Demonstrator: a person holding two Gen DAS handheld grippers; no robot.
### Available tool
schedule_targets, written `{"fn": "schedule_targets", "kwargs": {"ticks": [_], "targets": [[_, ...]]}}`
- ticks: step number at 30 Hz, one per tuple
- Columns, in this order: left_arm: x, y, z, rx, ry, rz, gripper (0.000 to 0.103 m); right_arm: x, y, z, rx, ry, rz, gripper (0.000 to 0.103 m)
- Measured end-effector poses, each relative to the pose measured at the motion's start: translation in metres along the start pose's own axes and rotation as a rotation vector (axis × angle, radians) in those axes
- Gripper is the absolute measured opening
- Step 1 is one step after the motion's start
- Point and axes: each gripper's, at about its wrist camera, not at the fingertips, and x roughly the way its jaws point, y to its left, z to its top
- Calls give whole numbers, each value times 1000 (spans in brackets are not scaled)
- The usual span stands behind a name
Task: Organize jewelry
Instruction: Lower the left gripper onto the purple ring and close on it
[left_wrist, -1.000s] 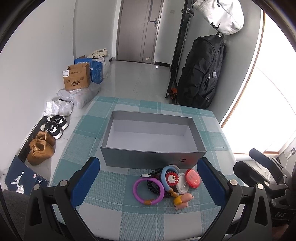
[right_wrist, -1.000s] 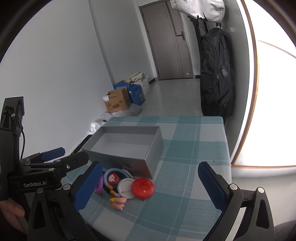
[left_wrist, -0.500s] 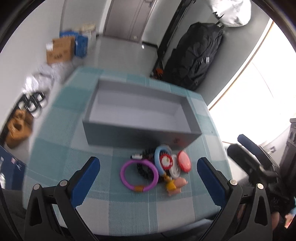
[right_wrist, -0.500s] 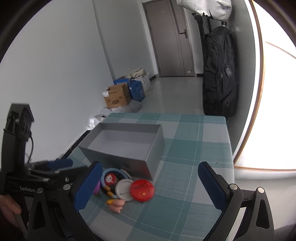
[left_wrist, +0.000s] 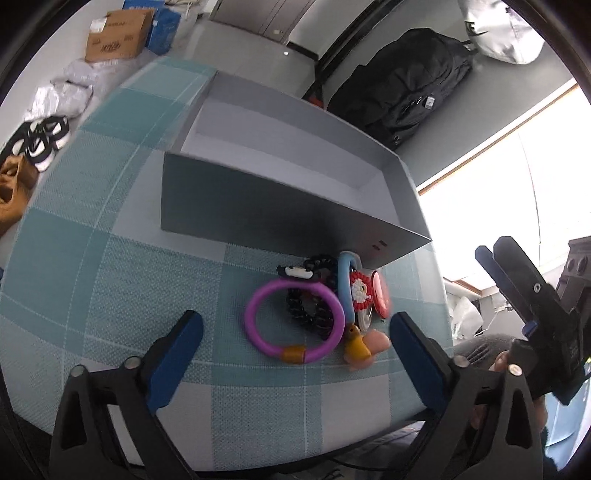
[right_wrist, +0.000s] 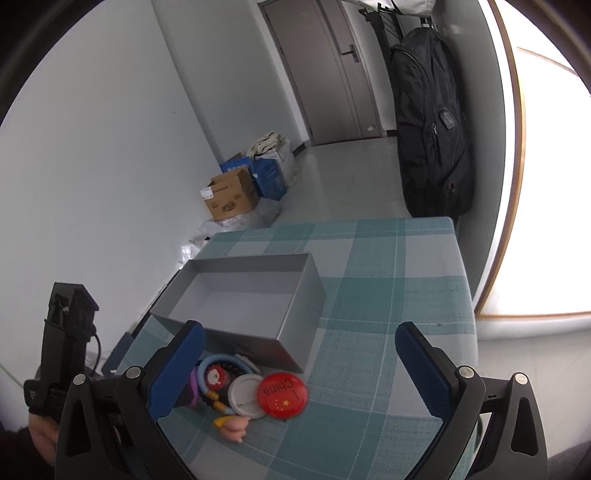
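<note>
The left tongs (left_wrist: 293, 328) pointed steeply down at the pile of trinkets, jaws wide but starting to close and gripping nothing — the purple ring (left_wrist: 293, 322) lay flat on the checked cloth (left_wrist: 110, 280) between the two pads, a little ahead of them and nearer the right pad. The right tongs (right_wrist: 299, 354) hung spread and empty, with the red badge (right_wrist: 282, 395) between its pads; the left pair looked better placed for the ring. The grey box (left_wrist: 291, 214) stood open and empty just beyond the pile.
</note>
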Motion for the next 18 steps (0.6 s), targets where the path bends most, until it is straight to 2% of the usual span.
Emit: {"fn": "schedule_targets", "kwargs": {"ticks": [3,5,8,13,18], "targets": [[3,-11,-5,82,-2,51,85,0,0,1,8,0,7,103],[6,-20,-8,136,0,77,73,0,0,2,14,-2,13,103],[8,-33,-16,231,-1,137,64,-1,1,2,14,-5,14,103],[5,-34,-17,229,15,97,48,-3,-2,0,20,-7,6,103],[1,-27,-13,198,19,76,47,-5,-8,-1,45,-4,0,103]]}}
